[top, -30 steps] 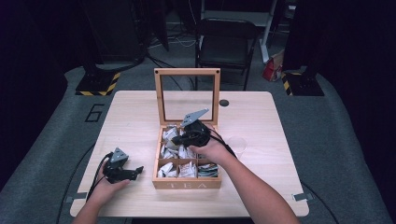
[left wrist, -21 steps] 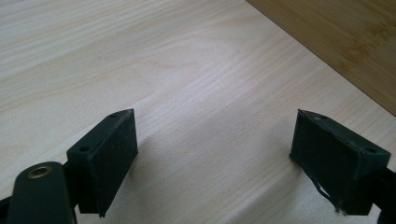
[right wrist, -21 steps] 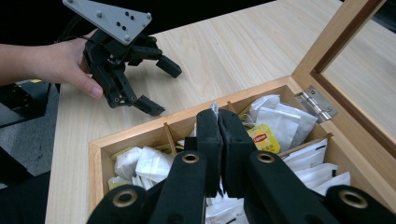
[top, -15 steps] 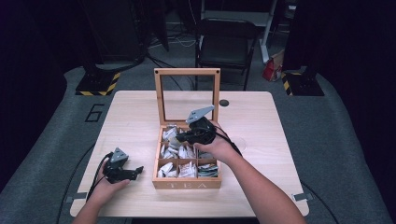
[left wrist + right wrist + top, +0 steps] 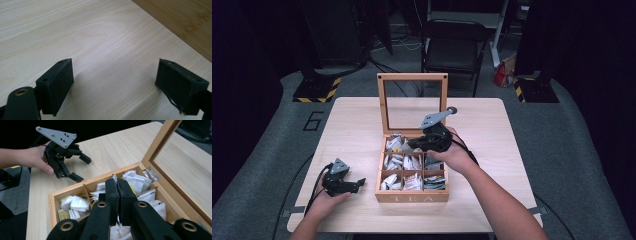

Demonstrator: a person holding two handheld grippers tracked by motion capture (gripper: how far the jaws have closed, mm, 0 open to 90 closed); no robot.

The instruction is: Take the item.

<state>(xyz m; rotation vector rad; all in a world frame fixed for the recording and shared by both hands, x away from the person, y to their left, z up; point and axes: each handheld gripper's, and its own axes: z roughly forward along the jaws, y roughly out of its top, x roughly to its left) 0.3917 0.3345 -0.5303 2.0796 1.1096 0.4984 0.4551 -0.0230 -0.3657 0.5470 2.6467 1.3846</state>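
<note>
A wooden tea box (image 5: 412, 197) stands in the middle of the table with its glass lid (image 5: 412, 76) upright. Its compartments hold several paper tea bags (image 5: 404, 162). My right gripper (image 5: 413, 145) hovers over the back compartments, pointing left. In the right gripper view its jaws (image 5: 117, 181) are pressed together, and a thin white tea bag corner (image 5: 114, 177) sticks out at their tips. My left gripper (image 5: 359, 184) rests on the table left of the box, held by a hand. It stands open over bare wood (image 5: 122, 75) with nothing between its fingers.
The light wooden table (image 5: 492, 125) has free surface to the right of and behind the box. A black folding chair (image 5: 452, 45) stands beyond the far edge. The left gripper (image 5: 82, 168) also appears in the right gripper view, beyond the box wall (image 5: 75, 188).
My right gripper has risen a little above the box and drifted slightly right, jaws still together. The left gripper has stayed where it was.
</note>
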